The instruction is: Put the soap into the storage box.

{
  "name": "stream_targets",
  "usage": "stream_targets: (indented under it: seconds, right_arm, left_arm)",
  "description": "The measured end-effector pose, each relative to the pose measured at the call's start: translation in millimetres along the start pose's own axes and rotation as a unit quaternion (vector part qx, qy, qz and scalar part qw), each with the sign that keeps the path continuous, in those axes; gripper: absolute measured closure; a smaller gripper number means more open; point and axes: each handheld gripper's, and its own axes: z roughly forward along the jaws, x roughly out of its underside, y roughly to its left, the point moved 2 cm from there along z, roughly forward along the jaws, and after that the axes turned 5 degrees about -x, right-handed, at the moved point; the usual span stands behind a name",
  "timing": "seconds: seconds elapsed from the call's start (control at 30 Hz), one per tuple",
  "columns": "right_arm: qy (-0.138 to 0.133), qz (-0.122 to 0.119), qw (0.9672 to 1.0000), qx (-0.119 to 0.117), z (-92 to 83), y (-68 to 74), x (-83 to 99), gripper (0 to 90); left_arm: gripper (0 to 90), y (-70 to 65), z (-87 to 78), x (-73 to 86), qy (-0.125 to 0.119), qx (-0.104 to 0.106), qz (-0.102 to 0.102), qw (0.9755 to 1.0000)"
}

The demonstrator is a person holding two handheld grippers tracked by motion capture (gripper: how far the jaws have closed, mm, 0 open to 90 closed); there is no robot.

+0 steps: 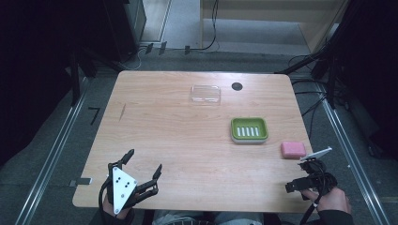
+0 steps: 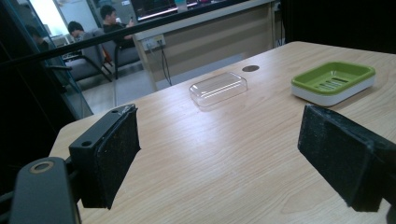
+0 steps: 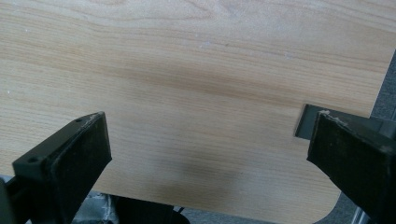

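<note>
The work in hand looks like picking up the pink soap (image 1: 293, 149) to set it in the green soap dish (image 1: 249, 129), and the right tongs (image 1: 307, 174) are the natural pair for it: swing them forward and slightly inward, come down with one jaw on each long side of the bar, and close gently, since soap is likely to slip or dent. Both pairs are released with nothing between the jaws; the left tongs (image 1: 143, 165) hover wide open at the near left corner of the counter (image 1: 164, 131), well apart from everything. The soap lies flat near the right edge, just beyond the right tongs and just beside the dish. A clear lid (image 1: 205, 93), possibly the dish's cover, rests farther back, near a dark round hole (image 1: 237, 86)
</note>
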Motion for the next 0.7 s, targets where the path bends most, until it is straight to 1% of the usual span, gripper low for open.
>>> stream_targets:
  seconds: [0.2, 0.33, 0.5, 0.6, 0.7]
  right_arm:
    - [0.002, 0.001, 1.0, 0.005, 0.5, 1.7, -2.0, 0.0]
    - [0.006, -0.005, 1.0, 0.005, 2.0, 3.5, -4.4, 0.0]
    - [0.005, -0.008, 0.9999, 0.006, 1.5, 3.1, -4.8, 0.0]
    - [0.005, -0.01, 0.9999, 0.009, 2.0, 4.4, -6.5, 0.0]
    - [0.007, -0.011, 0.9998, 0.012, 2.5, 5.1, -7.5, 0.0]
  left_arm:
    - [13.0, 2.3, -1.0, 1.0, 0.001, -0.003, -0.006, 1.0]
    - [13.0, 3.5, -2.7, 1.1, -0.001, -0.007, -0.013, 0.9999]
    - [13.0, 2.6, -2.7, 1.0, -0.002, -0.004, -0.005, 1.0]
    - [13.0, 3.3, -2.2, 1.4, -0.004, -0.005, -0.009, 0.9999]
    - [13.0, 3.9, -1.7, 2.0, -0.004, -0.002, -0.007, 1.0]
